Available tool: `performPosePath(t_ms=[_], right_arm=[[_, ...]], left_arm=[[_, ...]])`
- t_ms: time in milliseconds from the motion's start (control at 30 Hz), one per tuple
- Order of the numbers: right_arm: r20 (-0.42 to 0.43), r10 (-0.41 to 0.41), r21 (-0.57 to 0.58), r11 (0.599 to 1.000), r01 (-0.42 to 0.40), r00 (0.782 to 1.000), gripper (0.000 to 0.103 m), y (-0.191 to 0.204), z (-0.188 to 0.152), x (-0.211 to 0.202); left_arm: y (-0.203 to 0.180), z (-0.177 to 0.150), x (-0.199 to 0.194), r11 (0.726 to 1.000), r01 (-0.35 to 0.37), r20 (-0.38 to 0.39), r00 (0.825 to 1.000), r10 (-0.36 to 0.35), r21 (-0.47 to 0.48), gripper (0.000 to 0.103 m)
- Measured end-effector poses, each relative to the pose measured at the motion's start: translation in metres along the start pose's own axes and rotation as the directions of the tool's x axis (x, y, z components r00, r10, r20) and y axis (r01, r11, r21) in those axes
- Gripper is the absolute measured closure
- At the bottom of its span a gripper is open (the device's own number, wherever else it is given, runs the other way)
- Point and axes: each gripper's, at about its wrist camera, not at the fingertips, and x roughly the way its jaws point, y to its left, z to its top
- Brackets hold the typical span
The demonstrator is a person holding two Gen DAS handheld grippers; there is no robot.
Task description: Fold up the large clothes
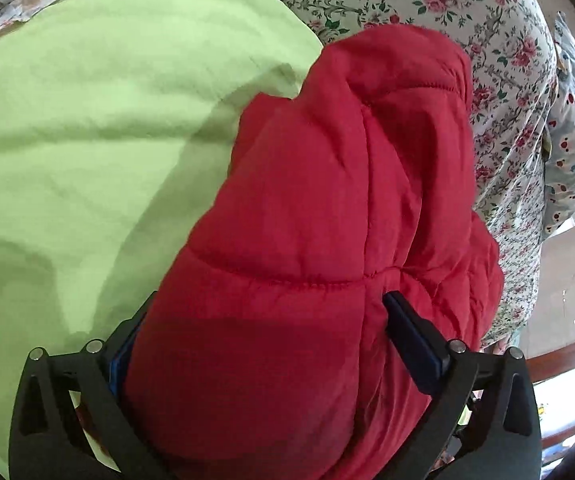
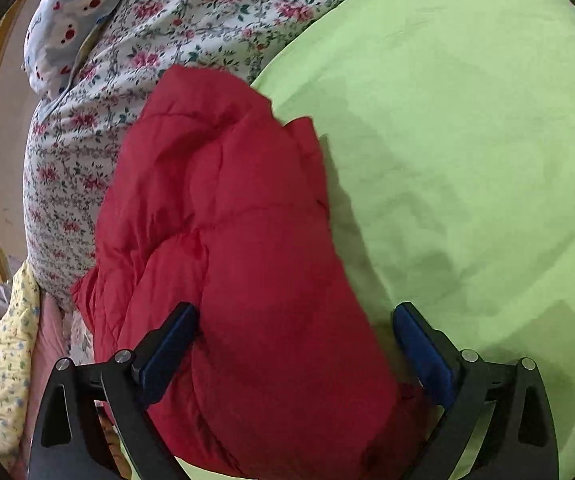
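Puffy red quilted jacket (image 1: 307, 220) bundled on light green bedsheet (image 1: 87, 120), beside floral quilt (image 1: 427, 0). Left gripper (image 1: 263, 332) and right gripper (image 2: 293, 336) each straddle it, jaws spread wide, padding bulging between. Likely light, springy, slippery; grip stitched seams.

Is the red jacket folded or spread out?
Folded: the red jacket lies bunched in thick layers on the green sheet, between both grippers' fingers.

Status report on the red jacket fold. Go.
Left gripper and right gripper both straddle the bundled red jacket, jaws wide. Jacket on green sheet. Floral quilt bunched alongside.
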Motion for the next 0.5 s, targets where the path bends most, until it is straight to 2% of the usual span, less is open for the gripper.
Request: performPosePath(t_ms=[100,167,200,367,500], right_arm=[[-0.005,0.014,-0.015,1.000,-0.014,1.000,0.009,0.002,-0.001,0.001],[-0.012,0.022,-0.025,0.999,-0.022,1.000,0.018,0.005,-0.001,0.003],[-0.014,0.031,-0.031,0.999,-0.031,0.999,0.026,0.006,0.000,0.002],[-0.014,0.022,-0.049,0.999,-0.023,1.000,0.039,0.010,-0.001,0.001],[-0.011,0.020,-0.068,0.997,-0.020,1.000,0.056,0.015,-0.004,-0.007]], left_arm=[[-0.005,-0.002,-0.001,1.000,-0.003,0.002,1.000,0.003,0.025,0.000],[-0.010,-0.004,-0.003,0.999,-0.001,0.004,1.000,0.001,0.047,0.007],[-0.012,-0.005,-0.004,0.998,-0.003,0.005,1.000,0.003,0.057,0.011],[-0.030,-0.008,-0.015,0.992,-0.030,0.019,0.999,0.028,0.124,0.029],[-0.042,-0.011,-0.024,0.986,-0.041,0.032,0.999,0.037,0.159,0.044]])
